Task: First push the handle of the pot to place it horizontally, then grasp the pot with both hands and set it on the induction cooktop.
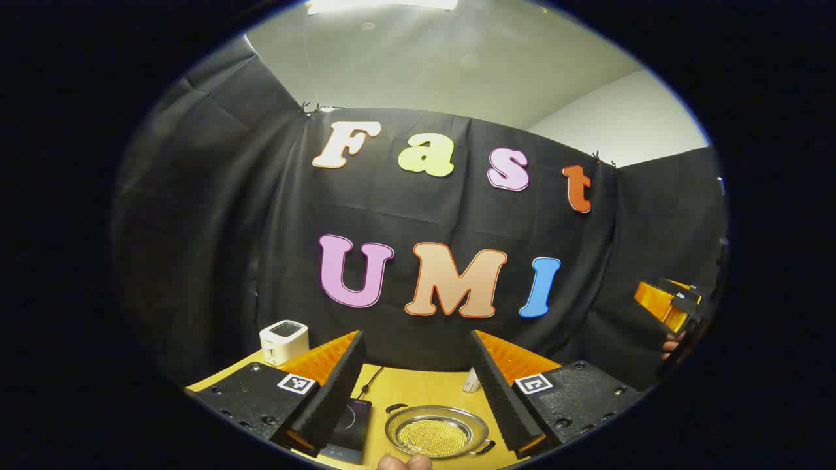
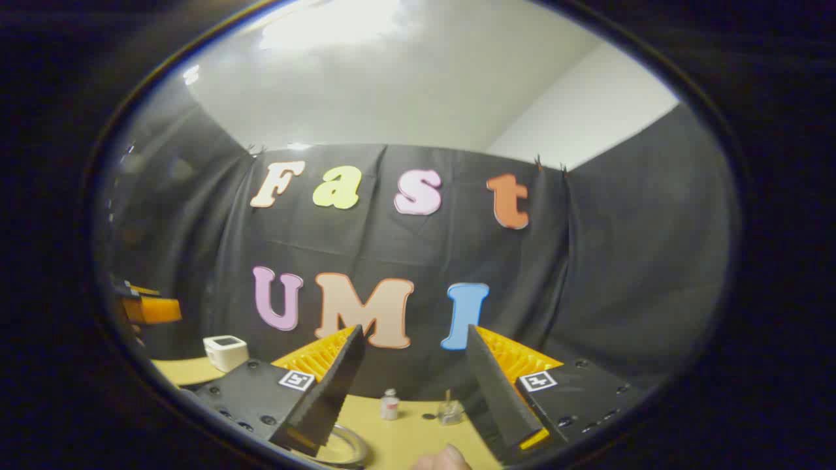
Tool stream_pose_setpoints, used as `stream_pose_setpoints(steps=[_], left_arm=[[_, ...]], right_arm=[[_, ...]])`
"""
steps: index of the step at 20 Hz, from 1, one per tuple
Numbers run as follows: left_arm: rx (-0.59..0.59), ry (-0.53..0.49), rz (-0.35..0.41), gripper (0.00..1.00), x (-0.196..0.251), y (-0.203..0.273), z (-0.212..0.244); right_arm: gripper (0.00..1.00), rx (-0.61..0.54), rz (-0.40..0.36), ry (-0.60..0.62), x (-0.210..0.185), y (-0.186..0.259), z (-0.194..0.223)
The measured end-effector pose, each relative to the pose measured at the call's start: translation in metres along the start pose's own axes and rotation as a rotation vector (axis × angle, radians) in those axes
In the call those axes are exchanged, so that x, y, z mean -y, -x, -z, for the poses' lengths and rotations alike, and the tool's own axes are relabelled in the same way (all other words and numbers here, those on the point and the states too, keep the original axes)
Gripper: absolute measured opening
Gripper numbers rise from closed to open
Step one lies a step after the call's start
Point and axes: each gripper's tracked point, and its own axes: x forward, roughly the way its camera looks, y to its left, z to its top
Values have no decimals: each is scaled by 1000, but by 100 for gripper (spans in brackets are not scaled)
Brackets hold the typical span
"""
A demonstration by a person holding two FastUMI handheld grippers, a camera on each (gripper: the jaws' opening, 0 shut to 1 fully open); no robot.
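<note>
both orange-and-black grippers — left [image 1: 418, 385], right [image 2: 413, 385] — spread wide above the shallow steel pot [image 1: 436, 431], lining up for its handle.

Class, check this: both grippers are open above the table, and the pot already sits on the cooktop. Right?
Not quite. In the left gripper view the pot sits on the table beside the cooktop, not on it. Both grippers, left and right, are indeed open.
</note>
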Motion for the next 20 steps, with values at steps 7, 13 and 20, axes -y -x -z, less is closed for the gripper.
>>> stream_pose_setpoints(steps=[7, 13, 20], left_arm=[[-48, -44, -48, 95, -6, 10, 16], [-69, -64, -83, 95, -27, 16, 23], [-61, -75, -66, 92, -35, 10, 22]], right_arm=[[94, -70, -43, -2, -17, -9, 31], [99, -74, -76, 15, -38, -9, 33], [98, -95, -81, 11, -56, -11, 39]])
